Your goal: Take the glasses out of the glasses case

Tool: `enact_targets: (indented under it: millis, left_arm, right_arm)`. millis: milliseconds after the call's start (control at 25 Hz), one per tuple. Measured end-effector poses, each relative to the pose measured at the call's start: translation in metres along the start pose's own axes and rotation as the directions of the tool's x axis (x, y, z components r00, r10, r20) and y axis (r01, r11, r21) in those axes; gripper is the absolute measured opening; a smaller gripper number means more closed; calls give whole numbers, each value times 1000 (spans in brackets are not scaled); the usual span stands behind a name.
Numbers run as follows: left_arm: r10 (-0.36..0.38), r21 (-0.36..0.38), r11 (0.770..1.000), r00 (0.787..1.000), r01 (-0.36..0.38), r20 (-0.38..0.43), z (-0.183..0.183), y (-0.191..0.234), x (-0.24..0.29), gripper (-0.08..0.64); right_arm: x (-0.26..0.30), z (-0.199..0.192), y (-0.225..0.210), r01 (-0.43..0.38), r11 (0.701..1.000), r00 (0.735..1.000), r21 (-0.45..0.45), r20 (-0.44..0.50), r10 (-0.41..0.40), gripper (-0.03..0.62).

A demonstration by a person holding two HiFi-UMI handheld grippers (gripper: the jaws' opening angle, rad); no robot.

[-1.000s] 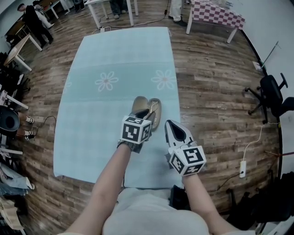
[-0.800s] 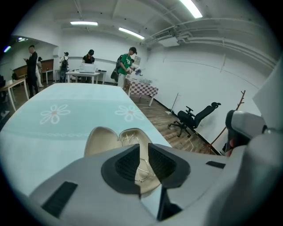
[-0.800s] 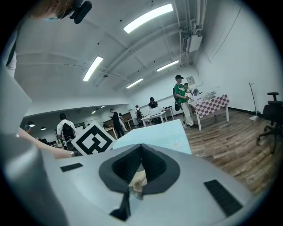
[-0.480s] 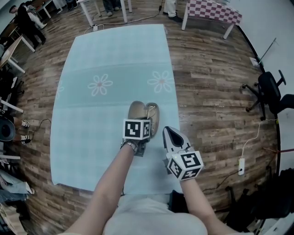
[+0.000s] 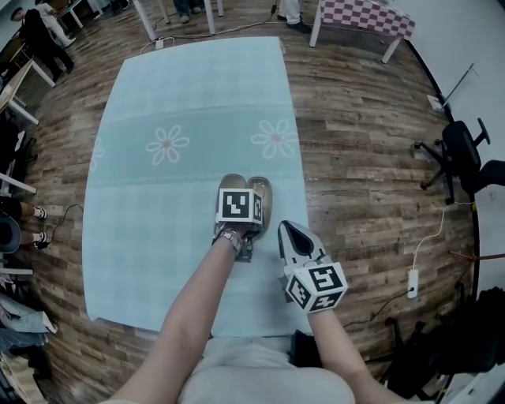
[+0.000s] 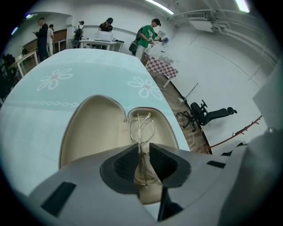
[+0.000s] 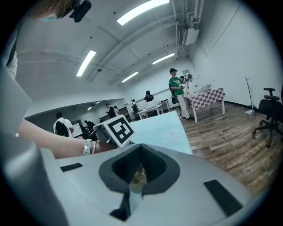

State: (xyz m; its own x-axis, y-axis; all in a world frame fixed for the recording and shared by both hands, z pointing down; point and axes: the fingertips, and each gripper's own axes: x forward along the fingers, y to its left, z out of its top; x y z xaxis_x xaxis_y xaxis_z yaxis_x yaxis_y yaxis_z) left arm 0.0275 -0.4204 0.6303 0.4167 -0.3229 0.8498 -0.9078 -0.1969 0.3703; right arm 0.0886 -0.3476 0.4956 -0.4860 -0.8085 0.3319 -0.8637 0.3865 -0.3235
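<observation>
Nearest to me, the right gripper (image 5: 289, 231) sat low over the near edge of the worktop (image 5: 150, 237), its jaws closed tip to tip. It lay just beside the glasses case (image 6: 93, 128), pointing past its right edge. A tan patch showed in the slot behind the tips; I could not tell what it was.

Next out, the left gripper (image 6: 143, 155) pointed steeply down into the open case. Its jaws stood narrowly apart, having just been opening a little. The thin wire glasses (image 6: 142, 128) ran up between them, the pads not pressing on the wire.

The case lay flat with both tan-lined halves spread. The glasses rested in its right half, close to the hinge.

Beyond the case, the pale blue cloth carried two flower prints (image 5: 167, 145). Off to the right, on the wood floor (image 5: 355, 158), stood a black office chair (image 5: 461, 154). At the far end were a checked table (image 5: 367, 14) and several people (image 6: 152, 33).
</observation>
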Motion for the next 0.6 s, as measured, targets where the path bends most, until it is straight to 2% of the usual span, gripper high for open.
enact_targets:
  millis: [480, 600]
  left_arm:
    - [-85, -95, 992, 996, 83, -12, 2, -1, 5, 41]
    - [-89, -95, 992, 996, 88, -5, 2, -1, 2, 35]
  right_arm:
    - [-4, -10, 1, 3, 1000, 1000, 19, -16, -3, 8]
    - [-4, -9, 2, 7, 1000, 1000, 21, -9, -6, 8]
